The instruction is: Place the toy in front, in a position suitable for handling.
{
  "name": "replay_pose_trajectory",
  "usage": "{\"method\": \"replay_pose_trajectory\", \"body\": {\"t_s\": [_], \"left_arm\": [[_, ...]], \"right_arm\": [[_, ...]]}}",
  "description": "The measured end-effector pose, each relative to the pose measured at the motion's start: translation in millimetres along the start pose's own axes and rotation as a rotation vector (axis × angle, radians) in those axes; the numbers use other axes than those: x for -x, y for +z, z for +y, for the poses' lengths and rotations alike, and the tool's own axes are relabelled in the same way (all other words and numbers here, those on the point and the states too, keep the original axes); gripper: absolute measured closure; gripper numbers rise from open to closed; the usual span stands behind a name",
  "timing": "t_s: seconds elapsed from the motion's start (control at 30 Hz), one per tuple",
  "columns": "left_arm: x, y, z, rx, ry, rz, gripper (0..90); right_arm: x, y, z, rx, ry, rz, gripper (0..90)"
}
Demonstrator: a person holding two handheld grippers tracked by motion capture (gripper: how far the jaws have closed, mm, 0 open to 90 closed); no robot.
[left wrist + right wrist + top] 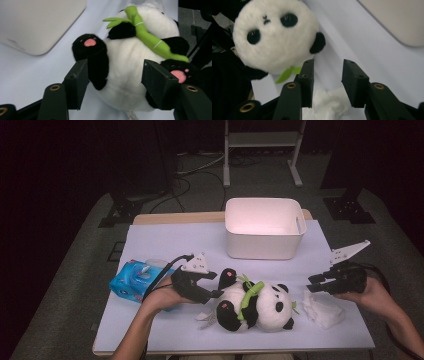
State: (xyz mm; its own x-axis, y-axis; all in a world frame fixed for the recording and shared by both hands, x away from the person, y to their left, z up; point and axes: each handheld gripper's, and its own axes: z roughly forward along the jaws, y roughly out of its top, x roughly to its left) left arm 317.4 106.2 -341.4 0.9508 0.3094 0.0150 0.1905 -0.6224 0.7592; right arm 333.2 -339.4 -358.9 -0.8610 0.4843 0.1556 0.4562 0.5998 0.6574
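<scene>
1. Your left gripper sits at the feet end of the black-and-white plush panda with a green bamboo stalk; its jaws are parted on either side of the toy's lower body, and the pads do not visibly press on it.
2. The panda lies on its back on the pale lilac table cover, in front of the white plastic tub.
3. Your right gripper hangs near the panda's head, jaws partly open with nothing between them.
4. A crumpled white tissue lies under your right gripper.
5. A blue tissue pack rests beside your left hand.
</scene>
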Motion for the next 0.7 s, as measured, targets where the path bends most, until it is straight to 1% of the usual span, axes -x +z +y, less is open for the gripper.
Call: {"method": "replay_pose_trajectory", "body": {"t_s": [0.1,0.23,0.3,0.4,0.43,0.5,0.53,0.6,0.7], "left_arm": [[-3.4,-1.9,-7.3,-0.002,-0.021,0.01,35.2],[-5.2,-2.7,-13.4,-0.021,-0.025,0.025,31.7],[-6.4,-4.6,-15.9,-0.021,-0.031,0.033,30.3],[-7.6,-8.5,-18.5,-0.014,-0.03,0.04,29.3],[-7.2,-10.0,-19.6,-0.013,-0.038,0.044,29.0],[-7.1,-12.5,-21.1,-0.014,-0.04,0.05,28.3],[-6.9,-13.4,-21.9,-0.015,-0.038,0.051,27.9],[-6.6,-14.9,-23.8,-0.016,-0.039,0.054,27.2],[-6.6,-15.3,-25.9,-0.025,-0.038,0.053,26.0]], "right_arm": [[0.3,2.0,16.4,0.007,-0.033,0.008,57.8],[1.4,6.0,34.6,0.016,-0.066,0.021,55.8],[2.9,8.6,43.5,0.017,-0.08,0.025,54.5],[4.1,10.9,55.7,0.017,-0.099,0.029,53.6],[4.3,11.4,59.9,0.018,-0.103,0.033,53.1],[4.4,12.6,68.6,0.021,-0.108,0.039,52.4],[4.6,13.2,72.0,0.019,-0.118,0.039,52.2],[4.3,14.7,78.7,0.016,-0.122,0.042,51.2],[2.6,17.4,84.8,0.01,-0.134,0.042,50.3]]}}
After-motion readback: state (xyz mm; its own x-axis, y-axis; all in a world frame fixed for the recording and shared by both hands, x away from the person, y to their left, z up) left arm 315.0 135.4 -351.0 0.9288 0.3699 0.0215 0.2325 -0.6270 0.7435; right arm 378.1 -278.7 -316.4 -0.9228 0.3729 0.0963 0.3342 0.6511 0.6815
